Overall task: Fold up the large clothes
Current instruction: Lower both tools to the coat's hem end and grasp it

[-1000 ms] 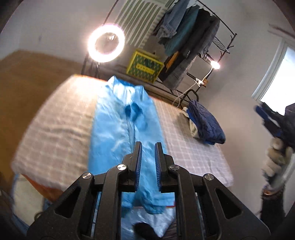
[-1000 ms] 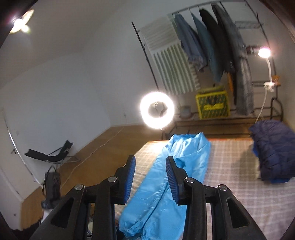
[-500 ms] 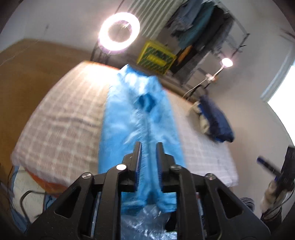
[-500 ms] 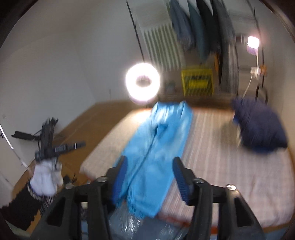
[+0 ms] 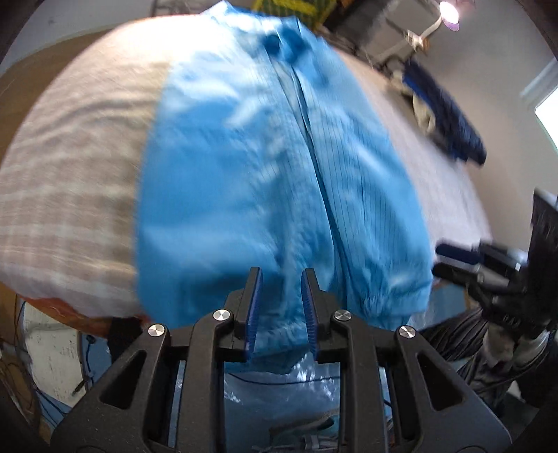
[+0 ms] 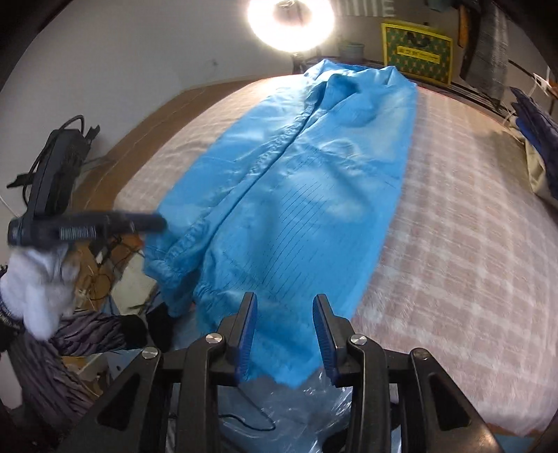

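A: In the left wrist view, we recorded the blue garment (image 5: 279, 167) lying lengthwise on the checked bed (image 5: 69, 167), its cuffed end hanging over the near bed edge. Our left gripper (image 5: 279, 313) hovered at that end with jaws apart, nothing between them. Our right gripper (image 5: 453, 259) appeared just right of the garment's cuff; we could not tell its jaw state there.

B: In the right wrist view, we logged the same garment (image 6: 307, 181) on the bed (image 6: 470, 209), collar end toward the ring light (image 6: 291, 21). Our right gripper (image 6: 284, 338) stood open at the garment's near end, gripping nothing. Our left gripper (image 6: 139, 221), blurred, sat left of the cuff. Clear plastic (image 6: 303, 407) lay below the garment's end.
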Tool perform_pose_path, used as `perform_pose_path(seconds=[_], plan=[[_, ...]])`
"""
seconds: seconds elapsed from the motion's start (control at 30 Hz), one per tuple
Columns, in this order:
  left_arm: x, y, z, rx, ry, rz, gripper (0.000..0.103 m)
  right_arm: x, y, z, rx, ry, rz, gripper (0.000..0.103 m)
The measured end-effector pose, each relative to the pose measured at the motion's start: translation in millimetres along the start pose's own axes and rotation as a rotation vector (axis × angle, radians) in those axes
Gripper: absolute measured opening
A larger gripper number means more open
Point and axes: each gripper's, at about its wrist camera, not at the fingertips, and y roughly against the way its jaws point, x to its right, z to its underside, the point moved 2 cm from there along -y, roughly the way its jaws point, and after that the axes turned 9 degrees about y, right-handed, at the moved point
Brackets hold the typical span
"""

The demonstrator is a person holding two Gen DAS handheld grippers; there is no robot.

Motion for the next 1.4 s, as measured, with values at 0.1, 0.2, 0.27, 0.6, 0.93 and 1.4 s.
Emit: perform_pose_path(seconds=[0.1,0.2,0.27,0.6,0.93,1.4], plan=[[14.4,-19.2,9.8,-0.010,-0.031,0.009,0.022,3.7,-19.5,2.8,-0.027,-0.033,-0.023,0.036],[31.6,-23.4,11.9,0.006,-0.098,0.006,0.022,-2.6,-35.4,6.5,-0.055,-0.031,-0.046,0.036],[37.0,-19.7,15.3,0.014,-0.129,0.002,0.022,-6.9,-37.7,8.3,-0.065,0.010,-0.023,0.036],[-53.6,54.4,9.3,0.151,0.040,0.038,0.063,28.5,1.8,42.6,-0.067,-0.124,-0.146,0.062],[-102.9,20.2,3.0,0.038,0.282,0.228,0.063,53.5,-30.2,47.1,-0.108,-0.302,-0.402,0.064],[-93.6,12.9,2.2,0.025,0.310,0.294,0.052,46.3,-70.5,38.1,-0.134,-0.395,-0.540,0.017]])
